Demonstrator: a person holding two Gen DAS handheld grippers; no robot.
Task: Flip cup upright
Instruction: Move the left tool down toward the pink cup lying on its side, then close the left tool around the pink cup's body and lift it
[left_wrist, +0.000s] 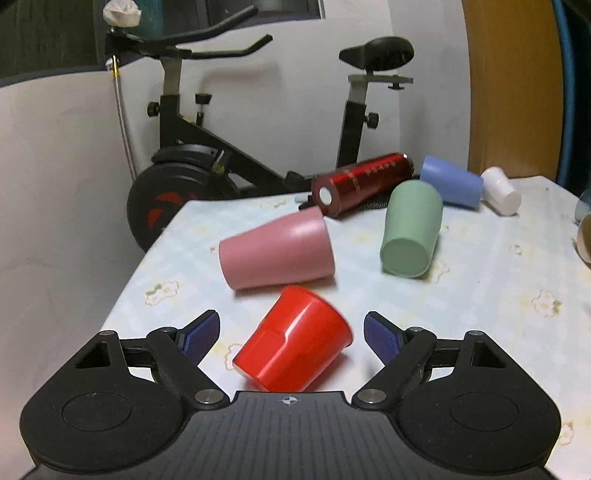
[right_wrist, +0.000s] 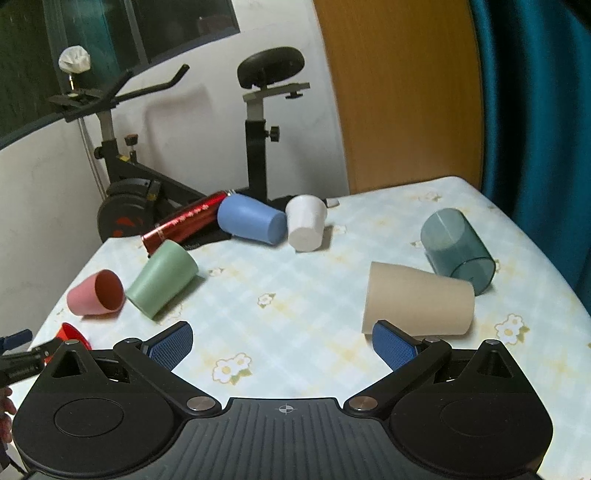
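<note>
Left gripper (left_wrist: 291, 334) spread wide, red cup (left_wrist: 293, 341) lying on its side between the fingers, untouched; pink cup (left_wrist: 277, 253) at 12 o'clock. Right gripper (right_wrist: 282, 343) wide, empty.

The red cup (left_wrist: 293, 341) looks like shiny plastic with flat sides. The pink cup (left_wrist: 277, 253), green cup (left_wrist: 412, 230) and blue cup (left_wrist: 452, 182) look smooth and dull, not shiny. The teal cup (right_wrist: 458, 249) is see-through plastic. The red bottle (left_wrist: 364, 182) looks like shiny metal. The tablecloth (right_wrist: 306, 306) looks smooth, with printed flowers. The board (right_wrist: 399, 92) behind the table looks like wood. The gripper pads (left_wrist: 201, 334) are blue and bumpy.
</note>
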